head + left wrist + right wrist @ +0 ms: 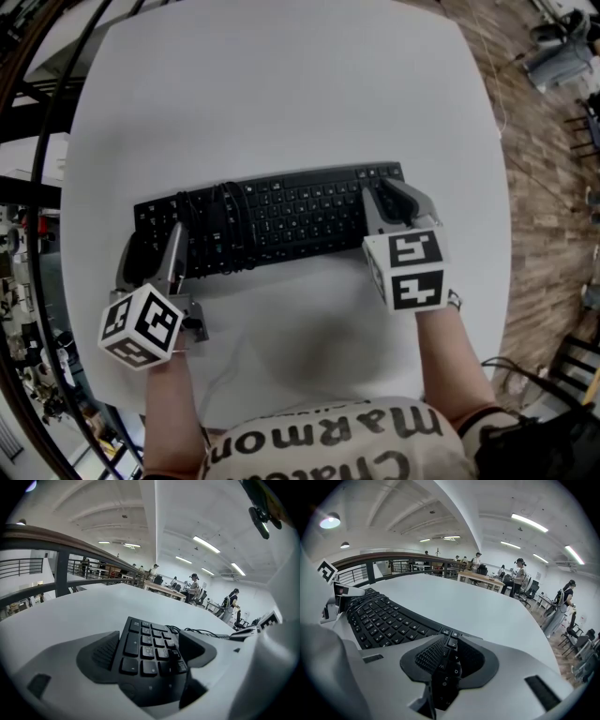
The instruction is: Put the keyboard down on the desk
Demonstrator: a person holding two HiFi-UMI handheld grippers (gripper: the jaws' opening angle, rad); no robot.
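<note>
A black keyboard stretches left to right across the white round table, with a coiled black cable lying on its keys. My left gripper has its jaws spread wide around the number-pad end, one pad against each long edge. My right gripper is shut on the other end, its pads pinching the thin edge. The frames do not show whether the keyboard rests on the tabletop or hangs just over it.
The table's near edge is at the person's body, and its right edge drops to a wooden floor. A dark railing runs along the left side. Desks and people stand far behind.
</note>
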